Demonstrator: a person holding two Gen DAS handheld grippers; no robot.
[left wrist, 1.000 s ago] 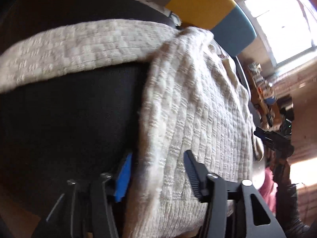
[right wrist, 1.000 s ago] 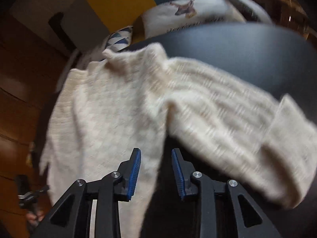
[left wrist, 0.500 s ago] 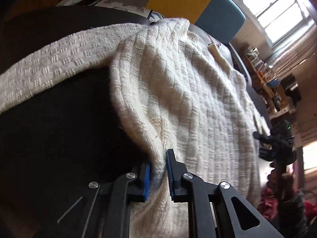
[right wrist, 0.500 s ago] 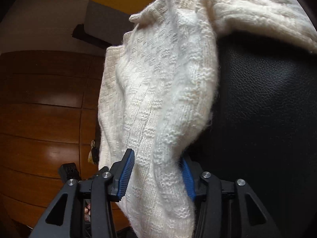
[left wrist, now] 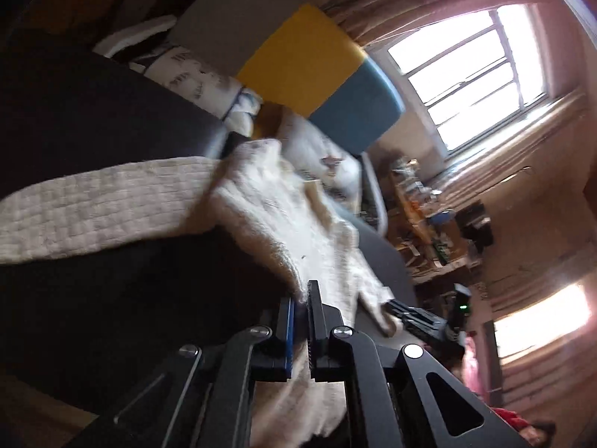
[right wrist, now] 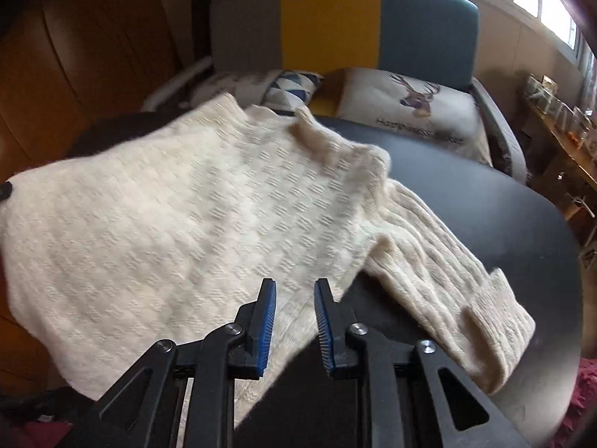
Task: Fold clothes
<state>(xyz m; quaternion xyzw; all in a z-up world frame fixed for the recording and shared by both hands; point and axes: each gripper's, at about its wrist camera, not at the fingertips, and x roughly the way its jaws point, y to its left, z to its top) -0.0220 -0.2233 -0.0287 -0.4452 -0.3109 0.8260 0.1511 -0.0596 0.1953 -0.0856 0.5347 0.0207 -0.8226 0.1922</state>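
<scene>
Item: cream knitted sweater (right wrist: 209,216), basket-weave texture, ribbed sleeve and cuff. Location: spread across a black round table (right wrist: 485,201), body toward the left, one sleeve (right wrist: 447,280) trailing to the right with its cuff near the table's rim; the left side of the body hangs past the table edge. In the left wrist view the other sleeve (left wrist: 97,205) is seen stretched out across the dark surface.

Left gripper (left wrist: 300,330): nearly closed, with the sweater's side edge pinched between the fingers; knit is bunched in the narrow gap and drawn taut up to the shoulder.

Right gripper (right wrist: 294,324): parted to a moderate gap above the lower hem, the knit seen between and beneath the fingers. Whether fabric is actually gripped cannot be told; the gap looks too wide for a firm pinch.

Handling, as judged: soft, limp, thick, fairly heavy for a garment; stretch and sag are to be expected wherever it is lifted by one point. The open knit is likely to snag on serrated pads. Hold is best taken at doubled edges: hem, side seam, shoulder, cuff.

Containers: none are seen on the table.

Surroundings, right: a deer-print cushion (right wrist: 414,112) on a grey, yellow and blue sofa (right wrist: 335,18).
</scene>
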